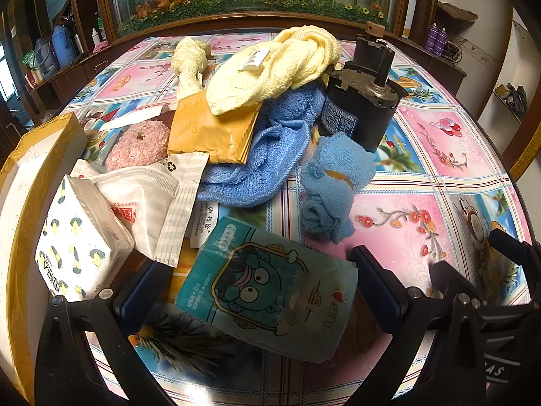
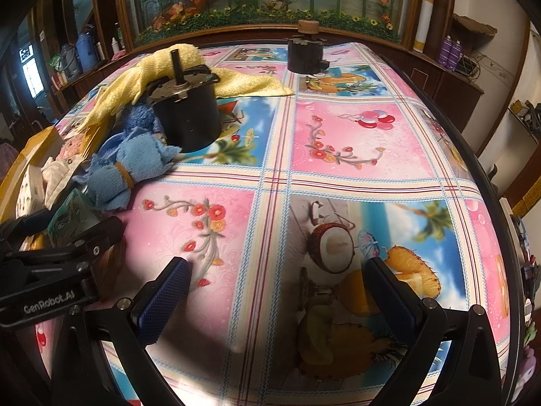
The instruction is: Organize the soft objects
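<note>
My left gripper (image 1: pixel 260 287) holds a teal cartoon tissue pack (image 1: pixel 270 297) between its blue pads, slightly above the tablecloth. Behind it lies a heap: a blue towel (image 1: pixel 270 155), a rolled blue cloth (image 1: pixel 331 186) bound with a rubber band, a yellow towel (image 1: pixel 270 67), a pink fluffy pad (image 1: pixel 138 145), a lemon-print tissue pack (image 1: pixel 77 237), a white pouch (image 1: pixel 145 203) and an orange pouch (image 1: pixel 209 132). My right gripper (image 2: pixel 280 291) stands open over bare tablecloth, right of the heap, with nothing between its fingers.
A black motor (image 1: pixel 358 108) stands against the towels, and a second one (image 2: pixel 306 54) stands at the far edge. A taped cardboard box (image 1: pixel 33 169) lies at the left. The patterned tablecloth (image 2: pixel 355 169) lies bare on the right half. A wooden cabinet with a glass panel stands behind.
</note>
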Motion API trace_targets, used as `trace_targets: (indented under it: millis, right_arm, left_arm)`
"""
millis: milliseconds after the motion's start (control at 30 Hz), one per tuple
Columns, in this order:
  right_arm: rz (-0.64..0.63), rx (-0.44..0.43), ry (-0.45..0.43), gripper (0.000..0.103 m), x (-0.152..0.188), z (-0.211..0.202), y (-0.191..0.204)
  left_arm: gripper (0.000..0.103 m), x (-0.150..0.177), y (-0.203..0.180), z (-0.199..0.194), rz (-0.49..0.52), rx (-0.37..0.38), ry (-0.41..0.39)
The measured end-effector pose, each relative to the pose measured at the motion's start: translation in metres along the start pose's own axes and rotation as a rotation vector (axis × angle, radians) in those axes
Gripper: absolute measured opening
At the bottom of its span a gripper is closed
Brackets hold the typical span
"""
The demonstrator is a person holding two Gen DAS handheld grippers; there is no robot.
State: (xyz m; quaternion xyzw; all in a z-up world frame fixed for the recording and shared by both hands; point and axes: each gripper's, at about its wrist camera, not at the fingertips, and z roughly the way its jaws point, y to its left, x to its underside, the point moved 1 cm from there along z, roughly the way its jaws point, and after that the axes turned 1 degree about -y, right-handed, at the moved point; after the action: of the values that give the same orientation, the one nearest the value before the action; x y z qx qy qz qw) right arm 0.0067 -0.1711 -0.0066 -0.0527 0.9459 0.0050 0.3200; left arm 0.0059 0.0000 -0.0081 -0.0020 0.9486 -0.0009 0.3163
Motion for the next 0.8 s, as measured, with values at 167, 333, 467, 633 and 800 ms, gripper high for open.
trace_targets:
  millis: [167,333,467,633,800]
  right_arm:
    - [0.001,-0.001,0.001,0.103,0.0013,0.0006,0.0024]
    - [0.001,-0.002,0.001,0.103,0.0013,0.0007,0.0023]
    - [0.001,-0.002,0.001,0.103,0.0013,0.0006,0.0022]
    - [0.001,-0.002,0.001,0.103,0.0013,0.0007,0.0023]
    - [0.001,-0.002,0.001,0.103,0.0012,0.0008,0.0026]
  left_arm:
    - [0.103,0.0000,0.0001,0.0000,0.000,0.000,0.000]
    - [0.103,0.0000,0.0000,0.0000,0.000,0.000,0.000]
    - [0.103,0.0000,0.0000,0.0001,0.000,0.000,0.000]
    - [0.103,0.0000,0.0000,0.0000,0.000,0.000,0.000]
    - [0.103,0.0000,-0.0001,0.0000,0.000,-0.001,0.000]
